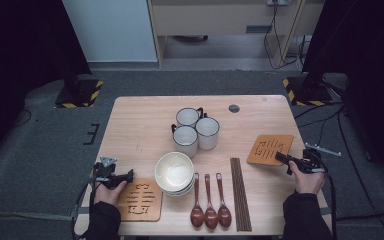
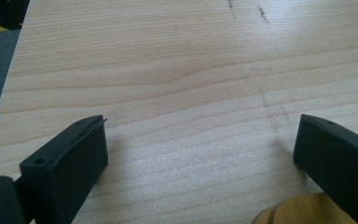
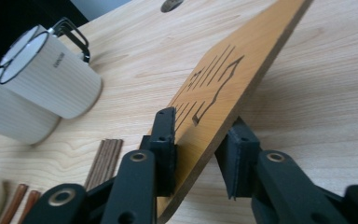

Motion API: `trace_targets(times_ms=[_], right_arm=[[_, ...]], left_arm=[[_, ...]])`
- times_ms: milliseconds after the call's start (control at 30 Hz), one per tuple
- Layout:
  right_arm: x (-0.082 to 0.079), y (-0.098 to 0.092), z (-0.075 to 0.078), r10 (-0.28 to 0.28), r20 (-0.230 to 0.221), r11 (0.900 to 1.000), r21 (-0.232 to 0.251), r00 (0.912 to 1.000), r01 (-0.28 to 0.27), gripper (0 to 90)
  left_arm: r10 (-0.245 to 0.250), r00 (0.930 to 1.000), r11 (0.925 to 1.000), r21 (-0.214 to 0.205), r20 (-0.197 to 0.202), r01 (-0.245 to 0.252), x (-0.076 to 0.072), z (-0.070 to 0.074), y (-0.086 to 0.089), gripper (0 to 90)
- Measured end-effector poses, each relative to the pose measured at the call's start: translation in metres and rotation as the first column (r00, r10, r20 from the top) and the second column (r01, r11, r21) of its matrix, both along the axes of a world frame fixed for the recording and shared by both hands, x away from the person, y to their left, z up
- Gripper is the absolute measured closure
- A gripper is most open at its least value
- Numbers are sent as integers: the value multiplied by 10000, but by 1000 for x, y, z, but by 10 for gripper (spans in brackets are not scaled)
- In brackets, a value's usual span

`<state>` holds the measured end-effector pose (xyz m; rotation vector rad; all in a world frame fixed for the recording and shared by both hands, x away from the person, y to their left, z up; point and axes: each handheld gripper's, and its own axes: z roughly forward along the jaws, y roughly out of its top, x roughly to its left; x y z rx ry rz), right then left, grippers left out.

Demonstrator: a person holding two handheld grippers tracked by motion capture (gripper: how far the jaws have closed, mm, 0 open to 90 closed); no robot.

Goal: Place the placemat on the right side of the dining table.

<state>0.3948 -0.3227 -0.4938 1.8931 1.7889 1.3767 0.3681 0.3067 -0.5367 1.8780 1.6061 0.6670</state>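
Left tongs (image 2: pixel 200 154) view crops the coaster (image 2: pixel 303 211).

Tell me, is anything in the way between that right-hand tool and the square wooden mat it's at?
Nothing visible. The right tool already has the corner of the square carved wooden mat between its jaws; one pad lies on the carved face, the other stands just off the underside. The white ribbed mugs sit well aside.

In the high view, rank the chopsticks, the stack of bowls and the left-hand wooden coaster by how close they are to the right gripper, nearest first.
1. chopsticks: left of the right gripper, the nearest of the three.
2. stack of bowls: at the table's middle, beyond the three spoons.
3. left coaster: by the near left edge, next to the left gripper, farthest.
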Motion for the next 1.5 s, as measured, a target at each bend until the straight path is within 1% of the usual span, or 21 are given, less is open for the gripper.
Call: trace_targets(times_ms=[133,200,300,467,533,600,733,767,800,833,933,967,1133,1167,1233,1267,1300,1333,1367,1433,1500], right_arm=[[0,0,-2,-37,11,9997,-246,10000,37,657],[1,1,-3,-54,87,9988,-490,9999,59,636],[2,2,-6,-120,-17,9963,-852,9999,118,594],[4,3,-10,-139,-109,9941,-1080,9998,126,561],[4,3,-12,-178,-180,9931,-1166,9997,156,541],[5,2,-14,-258,-211,9931,-1151,9994,232,528],[5,1,-16,-335,-287,9905,-1346,9990,294,501],[5,1,-17,-375,-279,9881,-1503,9989,329,480],[5,1,-18,-371,-303,9830,-1812,9989,310,462],[6,1,-18,-395,-371,9808,-1923,9985,317,455],[6,0,-21,-390,-506,9795,-1996,9980,281,454],[6,0,-21,-369,-563,9810,-1923,9977,254,453],[7,-1,-23,-357,-532,9811,-1917,9979,249,447],[7,-1,-24,-373,-537,9788,-2030,9979,256,440],[8,-2,-26,-395,-646,9692,-2453,9971,225,428],[8,-3,-28,-419,-757,9721,-2332,9962,232,431],[8,-4,-30,-418,-712,9682,-2493,9966,228,451],[8,-5,-31,-492,-762,9626,-2698,9959,269,444],[8,-5,-31,-543,-775,9613,-2738,9955,311,443],[8,-6,-31,-494,-667,9599,-2788,9966,289,421],[8,-6,-31,-538,-510,9549,-2947,9972,364,394]], left_arm=[[-1,10000,10000,1,-1,1,0,0,0,19],[-3,10000,10000,2,-1,3,0,0,0,19],[0,10000,10000,1,-1,0,0,0,0,19],[-2,10000,10000,-1,0,2,0,0,0,19],[-4,10000,10000,0,-3,4,0,0,0,19],[-2,10000,10000,1,-2,2,0,0,0,19],[-4,10000,10000,0,0,4,0,0,0,19],[-4,10000,10000,0,-1,4,0,0,0,18],[-5,10000,10000,2,-2,5,0,0,0,18],[-5,10000,10000,1,-2,5,0,0,0,19],[-5,10000,10000,1,-2,5,0,0,0,18],[-5,10000,10000,0,-2,5,0,0,0,19],[-4,10000,10000,-1,-2,4,0,0,0,18],[-5,10000,10000,1,-2,5,0,0,0,18],[-6,10000,10000,-1,-1,6,0,0,0,18],[-5,10000,10000,0,-2,5,0,0,0,18],[-6,10000,10000,1,-2,6,0,0,0,18],[-6,10000,10000,1,-2,6,0,0,0,18],[-7,10000,10000,-1,-3,7,0,0,0,18],[-7,10000,10000,-2,-3,7,0,0,0,18],[-10,10000,10000,2,-5,10,0,0,0,18]])
